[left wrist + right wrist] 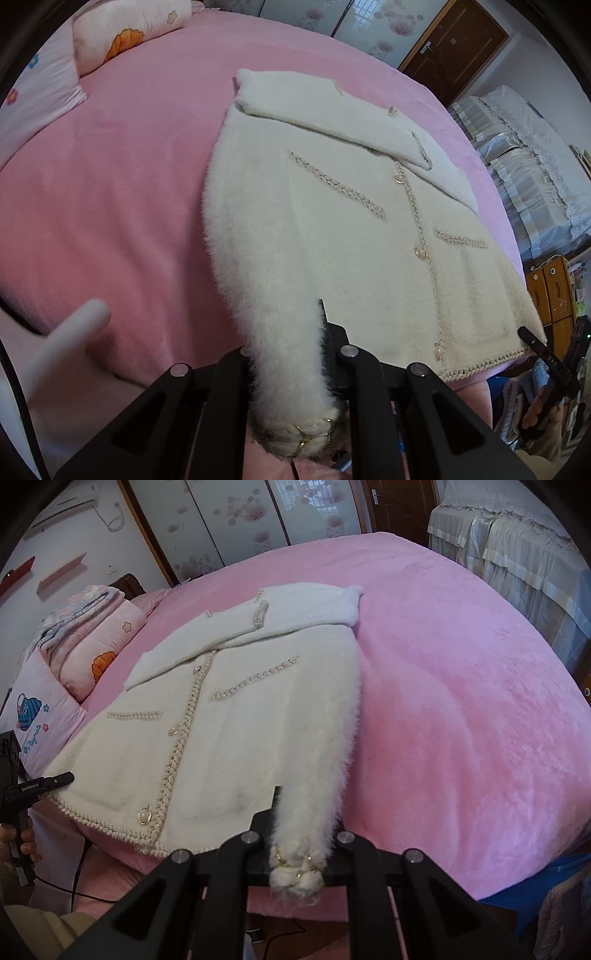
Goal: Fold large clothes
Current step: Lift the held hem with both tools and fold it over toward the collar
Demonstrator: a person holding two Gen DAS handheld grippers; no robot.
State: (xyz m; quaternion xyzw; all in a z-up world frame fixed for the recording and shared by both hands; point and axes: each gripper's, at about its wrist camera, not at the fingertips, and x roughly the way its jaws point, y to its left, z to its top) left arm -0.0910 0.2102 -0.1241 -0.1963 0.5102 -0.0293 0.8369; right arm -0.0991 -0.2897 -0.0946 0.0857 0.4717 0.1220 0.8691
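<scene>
Oddly, both tools [291, 373] [301, 843] clamped on a fuzzy white cardigan [351, 229], fingertips buried in fur.

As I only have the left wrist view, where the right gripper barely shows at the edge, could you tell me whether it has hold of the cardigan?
Observer: Yes, the right gripper is shut on a fluffy, braid-trimmed end of the cardigan.
Operator: Thank you. What lies beside the garment on that side?
Observer: Only the pink blanket shows there, out to the bed's edge.
</scene>
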